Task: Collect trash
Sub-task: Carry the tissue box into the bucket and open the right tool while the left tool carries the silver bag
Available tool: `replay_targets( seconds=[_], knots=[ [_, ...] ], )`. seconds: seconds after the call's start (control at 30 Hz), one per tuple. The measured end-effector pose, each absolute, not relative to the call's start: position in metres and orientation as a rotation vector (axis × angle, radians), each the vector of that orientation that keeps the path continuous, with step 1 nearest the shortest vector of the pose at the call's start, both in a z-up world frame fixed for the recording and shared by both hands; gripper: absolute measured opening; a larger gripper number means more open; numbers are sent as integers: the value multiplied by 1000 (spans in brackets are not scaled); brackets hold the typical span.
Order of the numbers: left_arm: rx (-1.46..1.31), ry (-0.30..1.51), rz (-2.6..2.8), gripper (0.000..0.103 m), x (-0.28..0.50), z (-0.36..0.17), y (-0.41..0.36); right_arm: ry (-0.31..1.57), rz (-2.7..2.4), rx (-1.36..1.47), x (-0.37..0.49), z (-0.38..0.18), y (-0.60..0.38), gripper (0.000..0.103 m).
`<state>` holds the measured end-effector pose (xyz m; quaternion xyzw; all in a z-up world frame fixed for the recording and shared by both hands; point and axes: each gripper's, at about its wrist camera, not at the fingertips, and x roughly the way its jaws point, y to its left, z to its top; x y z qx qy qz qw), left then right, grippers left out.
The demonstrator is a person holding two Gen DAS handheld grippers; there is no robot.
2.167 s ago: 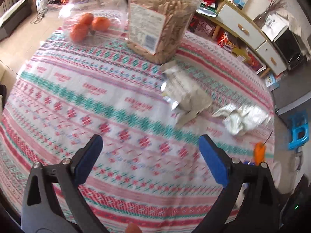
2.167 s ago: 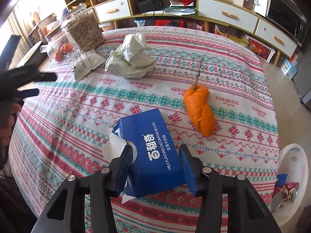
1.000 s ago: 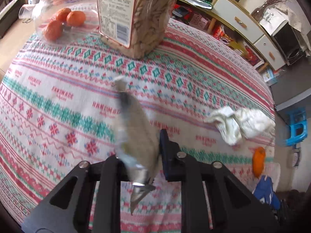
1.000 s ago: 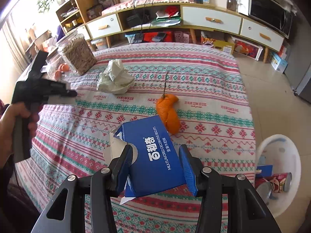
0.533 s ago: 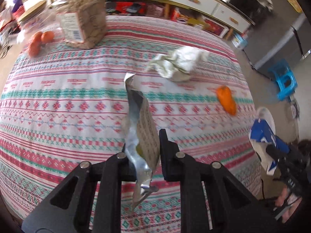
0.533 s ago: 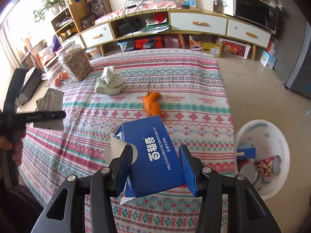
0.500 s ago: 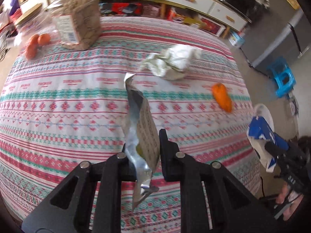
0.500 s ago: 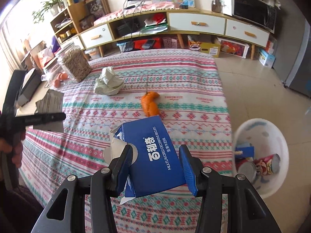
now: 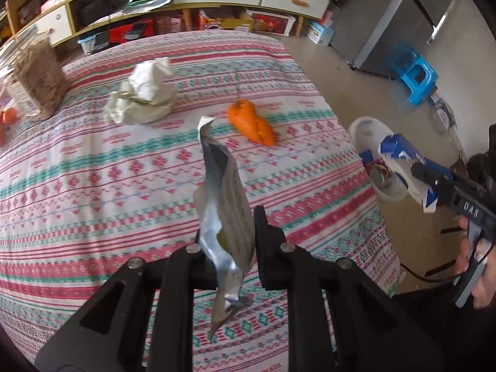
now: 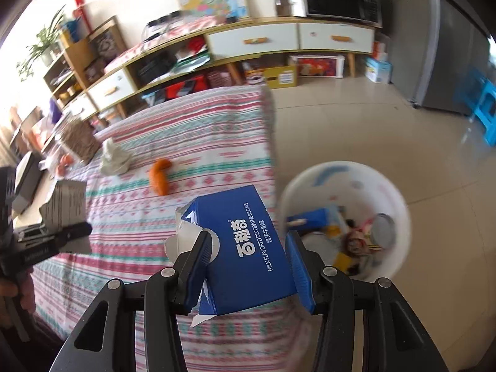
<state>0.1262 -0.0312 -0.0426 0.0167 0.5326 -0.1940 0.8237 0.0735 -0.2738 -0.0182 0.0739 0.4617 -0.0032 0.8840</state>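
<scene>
My left gripper [image 9: 229,241] is shut on a crumpled silver snack wrapper [image 9: 223,204], held upright above the patterned tablecloth [image 9: 93,170]. My right gripper [image 10: 248,266] is shut on a torn blue biscuit box [image 10: 245,248], held at the table's edge beside a white trash bin [image 10: 344,217] on the floor that holds cans and wrappers. In the left wrist view the blue box [image 9: 403,161] hangs in front of the bin [image 9: 369,130]. A crumpled white paper [image 9: 142,96] and an orange peel [image 9: 251,122] lie on the cloth.
A clear jar of snacks [image 9: 37,71] stands at the table's far left. A long low cabinet [image 10: 248,43] runs along the wall, a grey fridge [image 10: 455,55] and a blue stool [image 9: 418,77] stand on the tiled floor to the right.
Both grippers swung right toward the table's edge with their loads. The bin now sits much closer and larger right of the blue box. The wrapper now hangs nearer the orange peel.
</scene>
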Motion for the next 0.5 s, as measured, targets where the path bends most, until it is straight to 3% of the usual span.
replay_targets(
  seconds=[0.5],
  knots=[
    [65,1134,-572,19,130,-48,-130,1010,-217,269,73,-40,-393,50]
  ],
)
